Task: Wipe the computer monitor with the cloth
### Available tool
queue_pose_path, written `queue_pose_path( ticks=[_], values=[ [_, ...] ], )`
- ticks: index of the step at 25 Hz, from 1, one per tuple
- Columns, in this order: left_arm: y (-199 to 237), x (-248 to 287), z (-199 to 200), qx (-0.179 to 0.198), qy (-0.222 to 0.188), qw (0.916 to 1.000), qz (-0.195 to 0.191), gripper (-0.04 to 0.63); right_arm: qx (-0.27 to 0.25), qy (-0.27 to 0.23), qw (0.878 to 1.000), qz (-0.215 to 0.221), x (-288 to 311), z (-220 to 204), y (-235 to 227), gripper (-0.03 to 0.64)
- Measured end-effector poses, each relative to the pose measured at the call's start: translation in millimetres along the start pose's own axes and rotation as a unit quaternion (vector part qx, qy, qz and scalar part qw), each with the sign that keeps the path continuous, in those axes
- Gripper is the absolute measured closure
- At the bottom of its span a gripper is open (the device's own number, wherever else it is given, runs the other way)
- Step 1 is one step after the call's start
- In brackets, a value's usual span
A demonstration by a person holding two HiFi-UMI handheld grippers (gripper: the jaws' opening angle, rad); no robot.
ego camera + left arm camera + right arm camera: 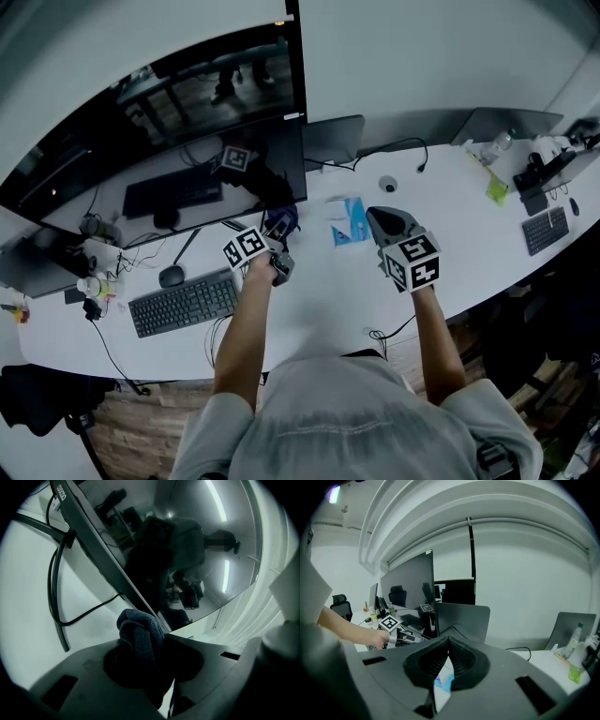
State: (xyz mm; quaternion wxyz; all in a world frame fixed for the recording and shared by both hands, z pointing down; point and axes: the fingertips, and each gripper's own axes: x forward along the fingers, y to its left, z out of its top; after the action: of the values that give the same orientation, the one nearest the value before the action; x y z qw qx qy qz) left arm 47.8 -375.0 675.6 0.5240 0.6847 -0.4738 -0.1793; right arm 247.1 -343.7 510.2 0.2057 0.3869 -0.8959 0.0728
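A large dark monitor [159, 131] stands at the back left of the white desk [469, 234]. My left gripper [278, 236] is shut on a bunched dark blue cloth [282, 222] right at the screen's lower right corner. In the left gripper view the cloth [140, 633] bulges out between the jaws, close to the monitor's bottom edge [112, 569]; whether it touches the glass is unclear. My right gripper [374, 216] hovers over the desk to the right, shut and holding nothing. A blue-and-white packet [349, 222] lies just beside it and shows below its tips [449, 641].
Under the monitor lie a black keyboard [183, 303] and a mouse [172, 276], with cables trailing off the desk. A grey panel [333, 139] stands behind the packet. At the far right are another keyboard [545, 230] and a bottle [497, 145].
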Motion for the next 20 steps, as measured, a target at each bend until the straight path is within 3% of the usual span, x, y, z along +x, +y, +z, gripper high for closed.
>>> queue_pose_path(
  ticks=[12,16,20],
  values=[
    [-28,45,-31,-0.002,0.014,0.9997,-0.022,0.506,0.012,0.0,1.0,-0.02,-15,-11,-40,0.601],
    [-37,62,-39,-0.027,0.004,0.9991,-0.034,0.506,0.015,-0.001,0.999,-0.034,-26,-13,-51,0.601],
    [-48,76,-37,-0.066,-0.033,0.9963,-0.044,0.506,0.032,0.0,0.998,-0.061,-41,-24,-72,0.601]
  ],
)
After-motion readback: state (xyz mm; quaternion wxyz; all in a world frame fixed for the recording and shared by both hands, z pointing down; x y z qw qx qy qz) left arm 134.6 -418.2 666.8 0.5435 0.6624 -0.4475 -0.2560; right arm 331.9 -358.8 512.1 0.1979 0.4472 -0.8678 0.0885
